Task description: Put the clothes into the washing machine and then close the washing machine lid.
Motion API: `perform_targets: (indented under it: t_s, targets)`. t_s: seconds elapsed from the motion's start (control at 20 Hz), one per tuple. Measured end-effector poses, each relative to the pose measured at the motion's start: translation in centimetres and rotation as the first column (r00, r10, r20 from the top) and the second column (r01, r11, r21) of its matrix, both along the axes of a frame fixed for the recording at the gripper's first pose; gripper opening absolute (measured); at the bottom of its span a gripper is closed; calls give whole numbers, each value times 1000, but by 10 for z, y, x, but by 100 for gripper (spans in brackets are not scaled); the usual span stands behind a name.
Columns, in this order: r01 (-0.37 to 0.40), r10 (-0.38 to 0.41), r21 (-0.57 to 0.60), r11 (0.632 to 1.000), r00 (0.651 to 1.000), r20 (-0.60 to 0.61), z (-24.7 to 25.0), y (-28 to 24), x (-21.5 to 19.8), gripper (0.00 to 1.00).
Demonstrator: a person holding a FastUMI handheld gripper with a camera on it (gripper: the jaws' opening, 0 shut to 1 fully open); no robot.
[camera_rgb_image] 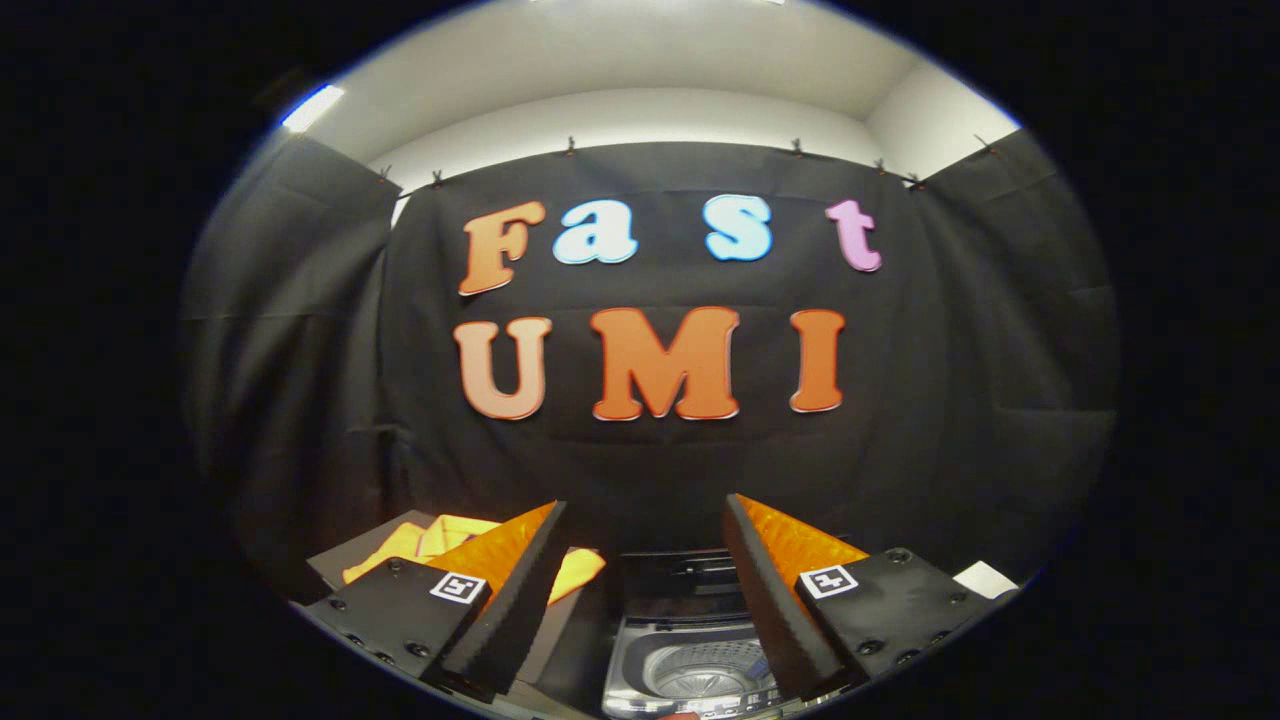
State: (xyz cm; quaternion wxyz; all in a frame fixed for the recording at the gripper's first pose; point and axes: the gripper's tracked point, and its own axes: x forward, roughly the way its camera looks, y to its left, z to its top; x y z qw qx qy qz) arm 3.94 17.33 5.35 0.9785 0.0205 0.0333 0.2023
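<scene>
My gripper (645, 560) is open, its two fingers spread wide with nothing between them. Below and between the fingers stands a small washing machine (690, 660) with its lid raised, so the round drum inside shows. A yellow-orange piece of clothing (425, 545) lies on a dark surface to the left of the machine, partly hidden behind the left finger (505, 590). The gripper is held high, well above both the machine and the clothing.
Black cloth walls close the booth behind and on both sides. A small white object (985, 578) lies on the surface to the right of the right finger. The machine's upright lid (675, 580) stands against the back wall.
</scene>
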Motion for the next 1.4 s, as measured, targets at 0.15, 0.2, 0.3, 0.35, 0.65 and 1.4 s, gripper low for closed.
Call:
perform_targets:
  t_s: [0.15,0.2,0.3,0.35,0.65,1.4]
  targets:
    - [-223,219,-45,974,972,-82,-5,73,-7,98]
    - [-272,261,-67,960,956,-133,-12,92,-6,98]
    - [-368,342,-76,927,909,-238,-29,132,-14,99]
    - [-410,379,-57,910,881,-283,-36,152,-17,99]
    - [-485,421,42,874,709,-565,-112,216,-5,99]
    - [-424,192,-1,906,412,-891,-229,242,-1,98]
